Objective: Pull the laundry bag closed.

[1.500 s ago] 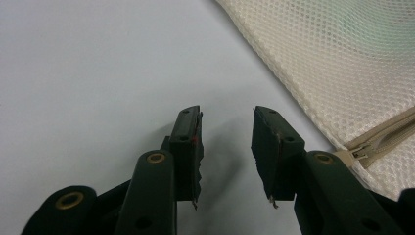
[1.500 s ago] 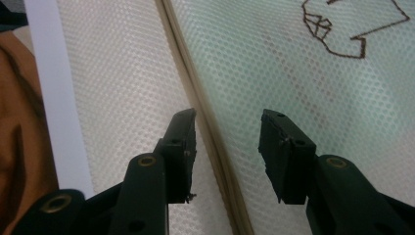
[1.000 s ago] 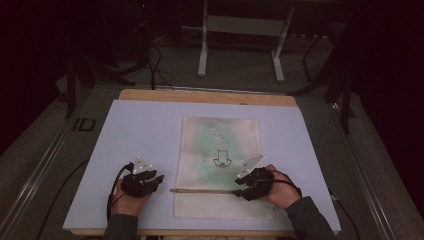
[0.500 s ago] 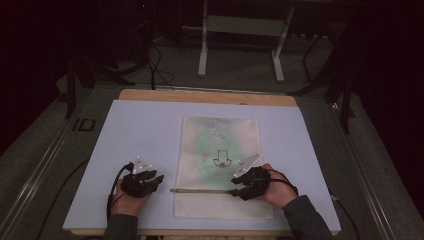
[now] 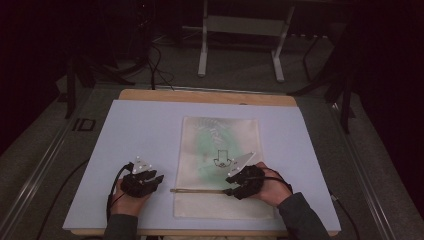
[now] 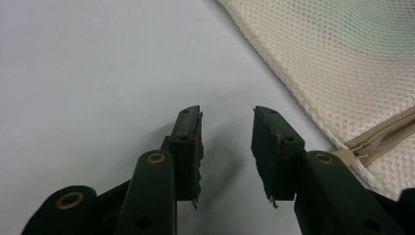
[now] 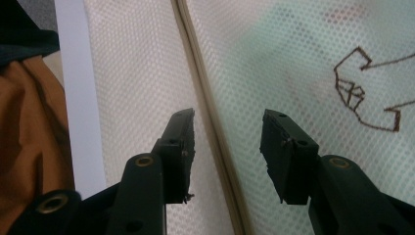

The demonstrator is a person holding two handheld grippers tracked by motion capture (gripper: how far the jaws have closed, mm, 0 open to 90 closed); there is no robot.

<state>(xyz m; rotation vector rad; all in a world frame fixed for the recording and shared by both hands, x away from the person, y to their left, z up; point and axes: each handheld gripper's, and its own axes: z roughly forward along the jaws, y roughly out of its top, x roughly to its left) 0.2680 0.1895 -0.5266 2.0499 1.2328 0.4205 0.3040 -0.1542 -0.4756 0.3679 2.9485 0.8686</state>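
Mesh bag (image 5: 220, 165) approached along its zipper

Right gripper (image 7: 227, 147) is held wide apart astride the zipper (image 7: 208, 112) (lower centre), probably for gripping; left gripper (image 6: 225, 142) is parked open, empty.

"ID" is marked on the floor (image 5: 82, 124) left of the table (image 5: 145, 130)

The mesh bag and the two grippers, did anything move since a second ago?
Hardly anything. The right gripper sits open over the zipper of the mesh bag, as before, holding nothing. The left gripper rests open on the white table beside the bag. The bag lies flat in the same place.
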